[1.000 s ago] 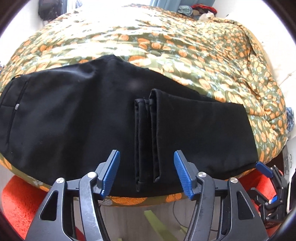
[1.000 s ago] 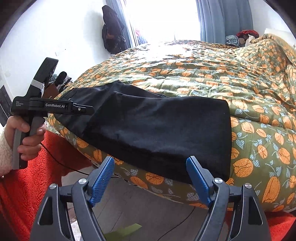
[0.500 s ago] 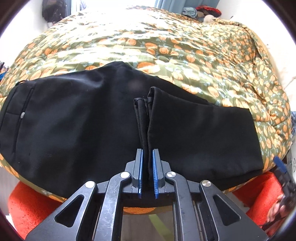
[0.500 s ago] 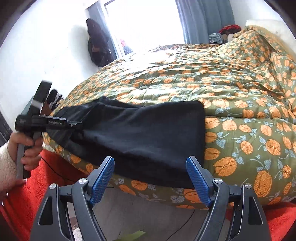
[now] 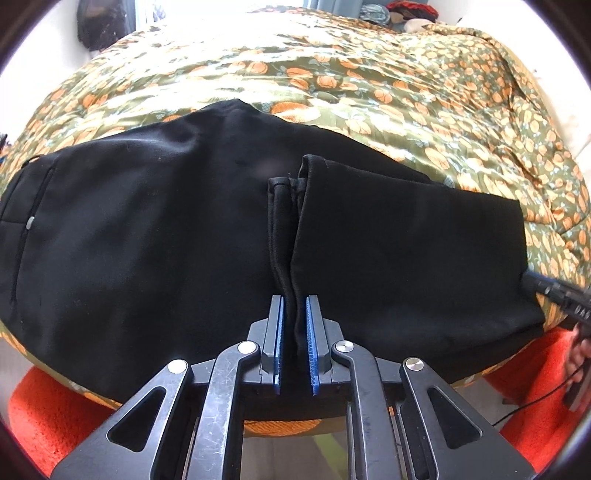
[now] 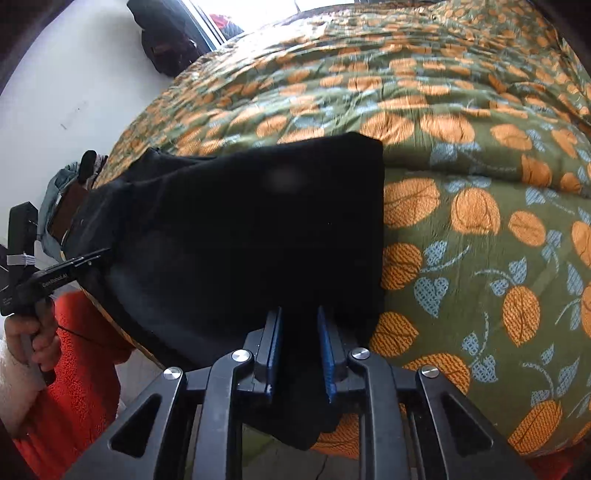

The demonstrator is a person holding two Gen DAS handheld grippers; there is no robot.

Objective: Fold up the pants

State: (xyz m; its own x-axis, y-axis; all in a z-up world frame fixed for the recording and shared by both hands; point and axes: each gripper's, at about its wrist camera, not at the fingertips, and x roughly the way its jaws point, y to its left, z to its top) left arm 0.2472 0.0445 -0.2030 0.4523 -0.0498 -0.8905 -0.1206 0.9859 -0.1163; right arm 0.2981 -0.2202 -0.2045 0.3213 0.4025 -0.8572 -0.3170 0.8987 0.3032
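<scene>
Black pants [image 5: 147,229] lie across the near edge of a bed, legs folded back over the upper part, with the leg hems [image 5: 291,206] near the middle. My left gripper [image 5: 294,325] is shut on the near end of the hems. In the right wrist view the pants [image 6: 258,229] end in a fold at the right. My right gripper [image 6: 299,336] is shut on the near edge of that fold. The left gripper also shows in the right wrist view [image 6: 96,256], at the left on the cloth. The right gripper also shows in the left wrist view [image 5: 532,282], at the pants' right edge.
The bed carries a green quilt with orange pumpkins [image 5: 369,74] [image 6: 480,184]. An orange-red rug [image 5: 48,413] [image 6: 81,350] lies on the floor below the bed edge. Dark clothes hang on the white wall [image 6: 166,37]. Clothes are piled at the far end [image 5: 399,11].
My left gripper closed on the hems a half second ago and holds them still. My right gripper moved in to the fold and closed on its near edge.
</scene>
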